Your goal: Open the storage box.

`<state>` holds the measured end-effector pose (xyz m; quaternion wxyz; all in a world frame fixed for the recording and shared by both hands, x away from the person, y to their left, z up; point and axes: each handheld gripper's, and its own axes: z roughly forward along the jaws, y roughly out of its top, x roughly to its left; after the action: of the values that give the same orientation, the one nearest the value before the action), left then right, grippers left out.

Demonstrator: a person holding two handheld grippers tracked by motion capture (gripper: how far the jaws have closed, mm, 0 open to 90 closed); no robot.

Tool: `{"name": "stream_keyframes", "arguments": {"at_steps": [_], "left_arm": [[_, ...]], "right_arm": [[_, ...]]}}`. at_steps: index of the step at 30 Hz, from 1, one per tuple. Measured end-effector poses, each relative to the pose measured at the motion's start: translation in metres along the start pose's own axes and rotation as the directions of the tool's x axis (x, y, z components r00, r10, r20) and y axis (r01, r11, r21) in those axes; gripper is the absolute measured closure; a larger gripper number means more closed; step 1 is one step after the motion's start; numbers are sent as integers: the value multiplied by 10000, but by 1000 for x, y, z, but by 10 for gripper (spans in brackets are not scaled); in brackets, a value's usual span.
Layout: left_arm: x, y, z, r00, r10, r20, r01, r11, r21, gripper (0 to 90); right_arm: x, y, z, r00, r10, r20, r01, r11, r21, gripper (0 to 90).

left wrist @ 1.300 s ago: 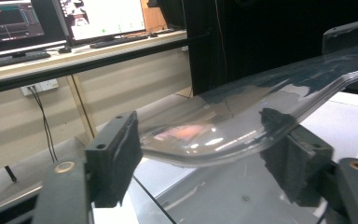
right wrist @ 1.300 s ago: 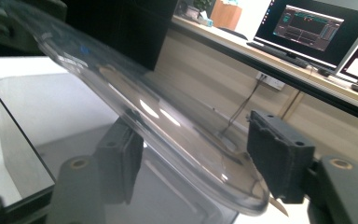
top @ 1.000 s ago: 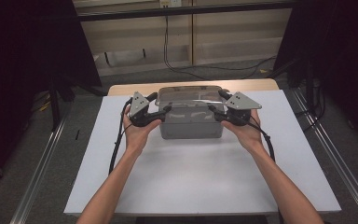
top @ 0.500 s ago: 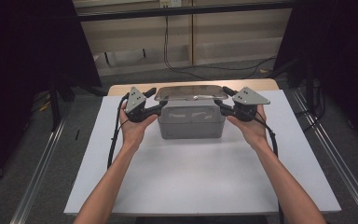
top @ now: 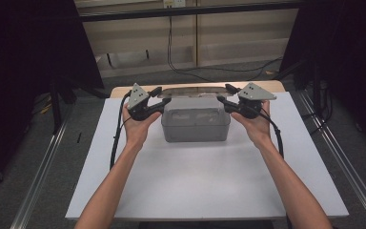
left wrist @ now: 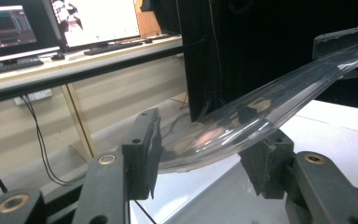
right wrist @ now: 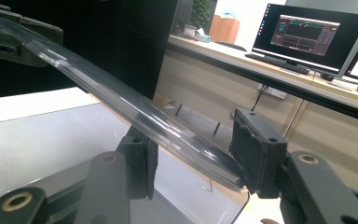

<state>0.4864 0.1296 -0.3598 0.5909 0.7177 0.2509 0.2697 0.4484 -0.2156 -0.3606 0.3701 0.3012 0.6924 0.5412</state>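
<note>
On the white table (top: 200, 181) stands a clear plastic box (top: 196, 125). Just above it hangs its clear lid (top: 193, 91), lifted off and held level. The left gripper (top: 159, 101) clamps the lid's left end and the right gripper (top: 225, 101) its right end; both pairs of jaws, having just closed further, press the lid's edges.
</note>
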Motion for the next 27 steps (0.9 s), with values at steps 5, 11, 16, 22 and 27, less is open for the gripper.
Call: {"name": "stream_keyframes", "arguments": {"at_steps": [5, 11, 16, 22, 27], "left_arm": [[5, 1, 3, 9992, -410, -1, 410, 9991, 103, 498], [8, 5, 6, 9998, -191, -7, 191, 9998, 12, 525], [14, 10, 10, 9998, -155, 83, 156, 9998, -92, 542], [16, 12, 14, 10000, -19, 76, 20, 9999, -162, 555], [19, 10, 18, 10000, -35, -1, 35, 9999, -156, 560]], "right_arm": [[-3, 3, 2, 10000, -38, -82, 39, 10000, 85, 536], [-8, 5, 5, 9999, 84, -118, -84, 10000, -27, 536], [-11, 6, 8, 9996, 264, -76, -265, 9993, -258, 545], [-19, 0, 10, 9979, 649, 87, -645, 9971, -400, 581], [-23, 0, 12, 9976, 685, 7, -684, 9969, -391, 591]]}}
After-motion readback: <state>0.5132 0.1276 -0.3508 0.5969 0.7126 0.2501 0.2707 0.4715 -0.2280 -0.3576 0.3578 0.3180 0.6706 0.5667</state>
